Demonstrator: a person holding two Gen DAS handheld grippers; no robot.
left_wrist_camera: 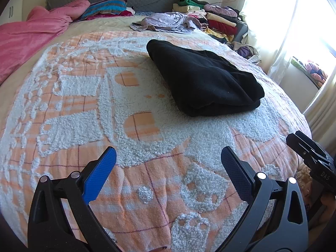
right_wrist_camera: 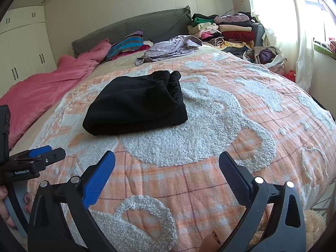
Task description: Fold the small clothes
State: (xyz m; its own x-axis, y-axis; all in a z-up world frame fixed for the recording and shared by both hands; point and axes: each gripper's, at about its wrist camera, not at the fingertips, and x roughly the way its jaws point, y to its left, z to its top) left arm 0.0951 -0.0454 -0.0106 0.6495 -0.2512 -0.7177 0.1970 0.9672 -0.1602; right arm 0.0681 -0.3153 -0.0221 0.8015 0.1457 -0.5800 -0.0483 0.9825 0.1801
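A black garment [left_wrist_camera: 201,77] lies folded in a compact bundle on the orange and white bedspread [left_wrist_camera: 134,126]. It also shows in the right wrist view [right_wrist_camera: 136,103]. My left gripper [left_wrist_camera: 168,157] is open and empty, held above the bedspread well short of the garment. My right gripper [right_wrist_camera: 167,159] is open and empty, also short of the garment. Part of the right gripper shows at the right edge of the left wrist view [left_wrist_camera: 313,153]. The left gripper shows at the left edge of the right wrist view [right_wrist_camera: 40,157].
A crumpled lilac garment [left_wrist_camera: 168,23] lies further up the bed. A stack of folded clothes [left_wrist_camera: 212,16] stands at the far right corner. A pink blanket [left_wrist_camera: 31,35] and striped pillows [left_wrist_camera: 107,7] lie at the far left. A curtained window [left_wrist_camera: 294,21] is on the right.
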